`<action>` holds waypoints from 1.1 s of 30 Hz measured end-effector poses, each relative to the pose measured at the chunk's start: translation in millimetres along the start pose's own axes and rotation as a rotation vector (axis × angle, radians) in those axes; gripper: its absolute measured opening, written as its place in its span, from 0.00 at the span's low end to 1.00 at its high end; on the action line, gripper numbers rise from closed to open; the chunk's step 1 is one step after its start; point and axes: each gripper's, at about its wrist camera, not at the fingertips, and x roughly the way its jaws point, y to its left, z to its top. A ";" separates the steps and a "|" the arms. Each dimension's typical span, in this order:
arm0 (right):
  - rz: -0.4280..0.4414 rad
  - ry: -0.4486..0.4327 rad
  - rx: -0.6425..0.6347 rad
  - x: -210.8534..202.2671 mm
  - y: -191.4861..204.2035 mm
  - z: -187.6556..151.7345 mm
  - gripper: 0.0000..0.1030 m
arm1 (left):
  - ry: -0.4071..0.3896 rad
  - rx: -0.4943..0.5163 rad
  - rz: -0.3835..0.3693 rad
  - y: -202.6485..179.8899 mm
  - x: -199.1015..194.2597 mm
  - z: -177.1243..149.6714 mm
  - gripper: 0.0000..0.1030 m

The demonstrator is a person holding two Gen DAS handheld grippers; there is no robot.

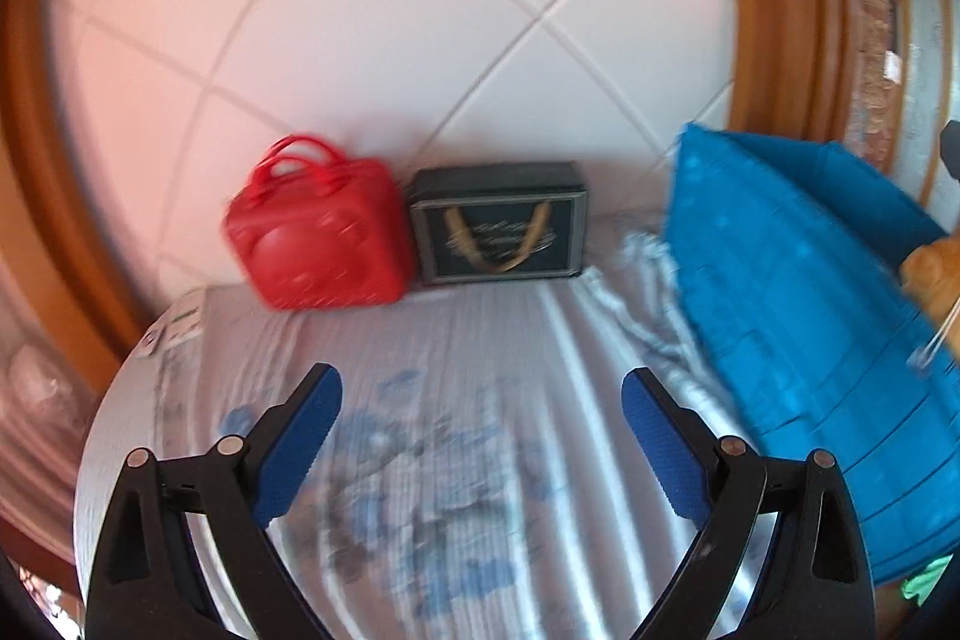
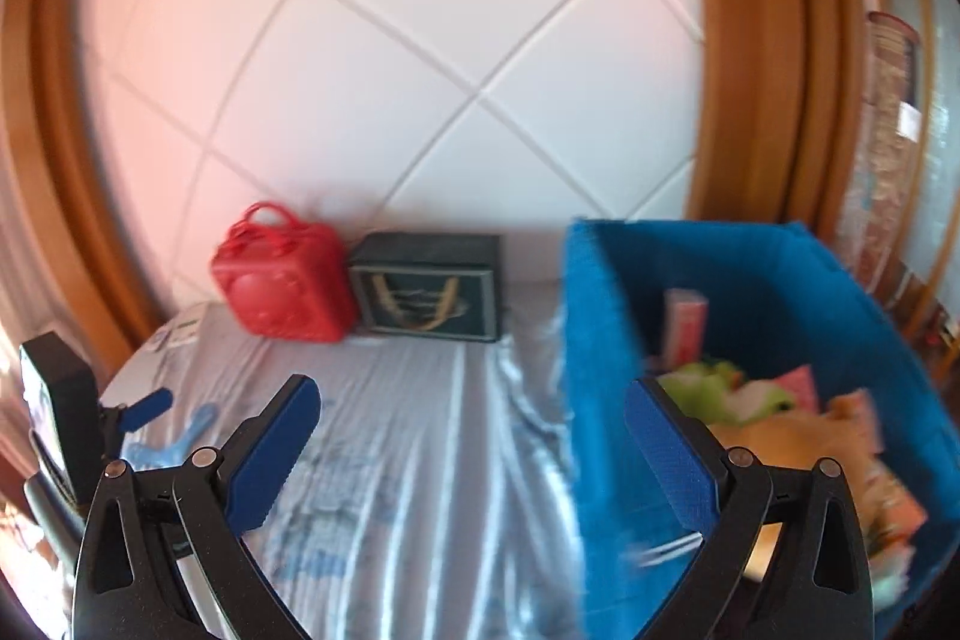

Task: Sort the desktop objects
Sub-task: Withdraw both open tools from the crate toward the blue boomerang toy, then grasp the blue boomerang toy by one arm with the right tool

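Observation:
A red handbag [image 1: 318, 235] [image 2: 282, 280] leans against the white wall at the back of the table. Right beside it stands a dark green box [image 1: 501, 226] [image 2: 429, 289] with a gold cord handle. A blue fabric bin [image 1: 798, 340] [image 2: 768, 358] stands on the right, holding a green plush toy [image 2: 720, 388], a pink box [image 2: 684, 325] and other soft items. My left gripper [image 1: 480, 436] is open above the tablecloth with nothing between its fingers. My right gripper [image 2: 471, 454] is open too, empty, its right finger over the bin's near wall. The other gripper [image 2: 72, 430] shows at the far left of the right wrist view.
A white tablecloth [image 1: 456, 400] with a blue print covers the round table. Small cards [image 1: 180, 325] lie at its back left edge. A light blue flat item [image 2: 180, 439] lies near the left gripper. Wooden frames [image 1: 780, 10] flank the tiled wall.

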 end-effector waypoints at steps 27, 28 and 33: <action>0.279 0.371 -0.037 215.7 332.4 -175.5 1.00 | 0.280 -0.019 0.058 410.5 114.1 -203.6 0.93; 0.267 0.387 -0.044 221.9 345.1 -180.2 1.00 | 0.289 0.002 0.044 419.7 121.7 -204.7 0.93; 0.244 0.420 -0.111 244.7 408.5 -202.5 1.00 | 0.320 0.127 -0.029 435.8 163.1 -207.5 0.93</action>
